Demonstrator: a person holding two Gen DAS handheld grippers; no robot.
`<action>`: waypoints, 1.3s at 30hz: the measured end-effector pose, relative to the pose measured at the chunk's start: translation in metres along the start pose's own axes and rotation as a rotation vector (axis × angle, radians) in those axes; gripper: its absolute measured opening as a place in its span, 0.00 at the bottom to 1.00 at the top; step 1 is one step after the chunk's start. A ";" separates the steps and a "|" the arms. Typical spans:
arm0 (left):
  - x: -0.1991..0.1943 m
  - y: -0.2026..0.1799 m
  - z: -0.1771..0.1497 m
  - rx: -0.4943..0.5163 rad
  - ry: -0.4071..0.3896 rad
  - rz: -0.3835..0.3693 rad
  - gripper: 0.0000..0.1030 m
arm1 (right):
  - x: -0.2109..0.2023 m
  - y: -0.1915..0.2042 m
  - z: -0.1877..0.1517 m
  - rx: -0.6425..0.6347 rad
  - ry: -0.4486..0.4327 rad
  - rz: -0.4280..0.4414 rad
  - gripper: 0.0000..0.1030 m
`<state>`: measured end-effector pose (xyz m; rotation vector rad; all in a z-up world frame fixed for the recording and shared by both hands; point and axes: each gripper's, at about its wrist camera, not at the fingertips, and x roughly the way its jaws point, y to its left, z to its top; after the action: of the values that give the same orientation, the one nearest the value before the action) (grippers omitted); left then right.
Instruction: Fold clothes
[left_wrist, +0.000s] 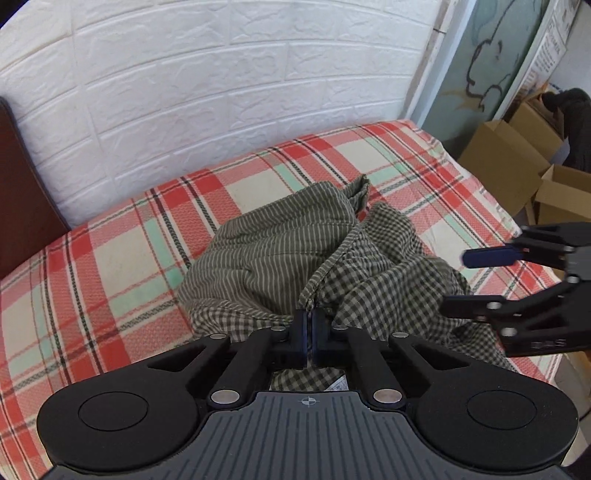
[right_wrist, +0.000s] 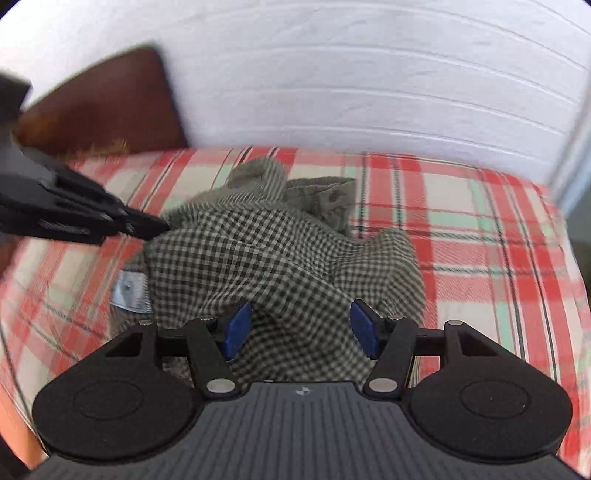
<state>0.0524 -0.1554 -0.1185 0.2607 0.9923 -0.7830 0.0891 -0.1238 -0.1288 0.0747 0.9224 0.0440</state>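
Left claw (left_wrist: 307, 325) pinched together on hem of checked garment (left_wrist: 369, 273), lifting fold. Right claw (right_wrist: 301, 328) spread wide, blue pads (right_wrist: 236, 328) apart, hovering over cloth, gripping nothing. Garment crumpled mid-bed on red plaid sheet (left_wrist: 110, 251); striped inside showing. White brick-textured wall (left_wrist: 221, 74) behind; bare sheet all around; cardboard boxes (left_wrist: 517, 162) beyond bed's edge.

The left tool (left_wrist: 309, 316) is pinched closed; the right tool (right_wrist: 301, 325) gapes wide.
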 end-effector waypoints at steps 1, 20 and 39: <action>-0.002 -0.001 -0.003 -0.001 -0.001 0.002 0.00 | 0.004 0.001 0.001 -0.019 0.005 0.006 0.64; -0.047 -0.051 -0.069 -0.037 -0.008 -0.014 0.00 | -0.101 0.011 -0.040 -0.039 -0.012 0.231 0.01; -0.022 -0.058 -0.110 -0.171 0.106 0.050 0.27 | -0.060 -0.003 -0.117 0.151 0.221 0.239 0.42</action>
<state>-0.0664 -0.1279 -0.1519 0.1795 1.1421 -0.6395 -0.0403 -0.1261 -0.1515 0.3256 1.1336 0.2081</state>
